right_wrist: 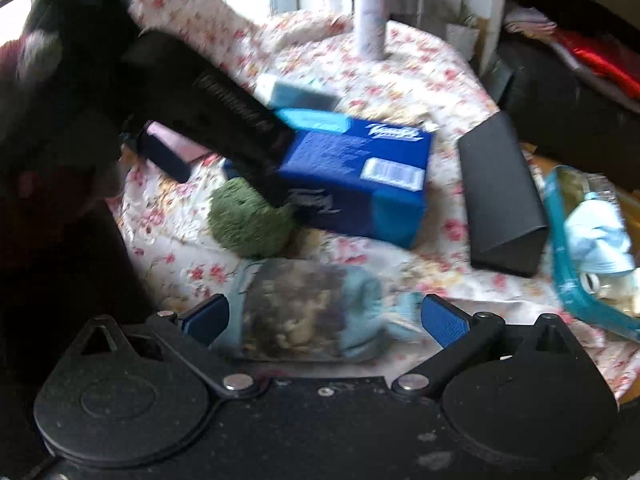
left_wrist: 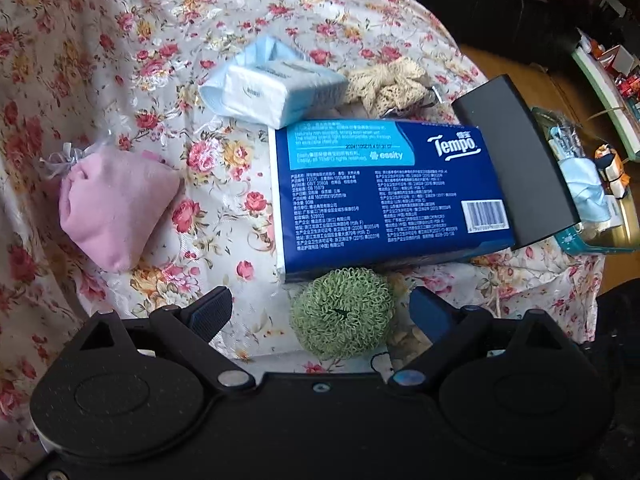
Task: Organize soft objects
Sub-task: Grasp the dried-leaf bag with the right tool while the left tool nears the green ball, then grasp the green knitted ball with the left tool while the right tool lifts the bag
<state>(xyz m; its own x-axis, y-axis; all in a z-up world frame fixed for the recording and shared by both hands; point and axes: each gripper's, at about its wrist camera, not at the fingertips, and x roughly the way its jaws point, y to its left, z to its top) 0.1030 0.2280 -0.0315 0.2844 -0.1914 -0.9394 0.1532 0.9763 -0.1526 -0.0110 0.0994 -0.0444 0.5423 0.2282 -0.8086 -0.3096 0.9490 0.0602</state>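
So the worktop (left_wrist: 120, 20) has a floral cloth over it and the soft stuff is scattered all over. From the left wrist view, the left hand-held gripper (left_wrist: 322, 312) has its fingers spread wide apart, nothing pinched, hovering low with a green scrubber ball (left_wrist: 342, 312) sitting between them on the cloth. Just past the ball, touching or nearly touching it, is a big blue Tempo tissue pack (left_wrist: 384, 196) lying flat. A smaller light blue tissue pack (left_wrist: 276, 88) rests at its far edge, and a beige lace scrunchie (left_wrist: 388, 80) sits right beside that. Off to the left, well apart, there's a pink drawstring pouch (left_wrist: 116, 208). A black case (left_wrist: 516, 160) lies along the right side of the Tempo pack, and past it a teal bin (left_wrist: 592, 236) holds a blue face mask (left_wrist: 586, 192).

The right wrist view is pretty blurry. The right hand-held gripper (right_wrist: 324, 316) is also spread open, with a light blue rolled cloth thing (right_wrist: 308, 312) lying between the fingers; can't tell what it is exactly. A white bottle with a purple cap (right_wrist: 370, 12) stands at the far end of the worktop.
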